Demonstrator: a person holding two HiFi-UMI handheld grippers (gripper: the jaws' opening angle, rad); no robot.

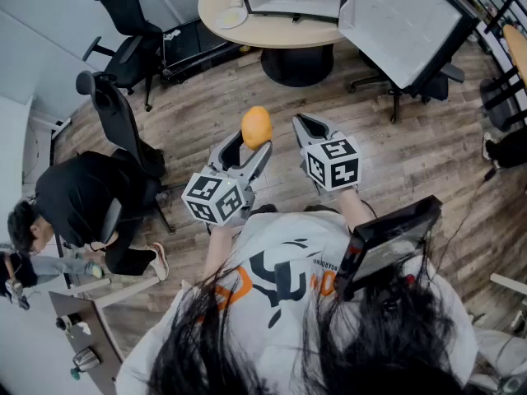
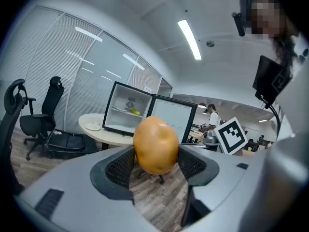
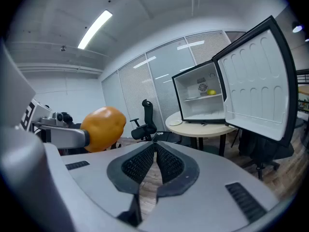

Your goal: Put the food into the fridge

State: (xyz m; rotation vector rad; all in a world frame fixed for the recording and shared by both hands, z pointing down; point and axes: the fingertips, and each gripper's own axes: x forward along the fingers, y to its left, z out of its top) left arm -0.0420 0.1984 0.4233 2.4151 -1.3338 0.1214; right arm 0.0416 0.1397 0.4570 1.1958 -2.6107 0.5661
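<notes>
- Open fridge (image 3: pixel 200 98) on the round table (image 3: pixel 186 125) ahead, black chair (image 1: pixel 122 126) at your left.
- Your left gripper (image 1: pixel 251 144), raised, pinches the orange (image 1: pixel 256 126).
- Your right gripper (image 3: pixel 155 148) beside it is pressed together.

Both grippers are held out in front of the chest, side by side and level with each other, jaws pointing forward. The left gripper (image 1: pixel 252 144) is clamped on a round orange-coloured fruit (image 1: pixel 256 127), pinched between its mesh pads (image 2: pixel 120 166). The right gripper (image 1: pixel 301 123) has its jaws pressed together at the tips, with nothing between them. Each marker cube (image 1: pixel 216 197) faces up.
</notes>
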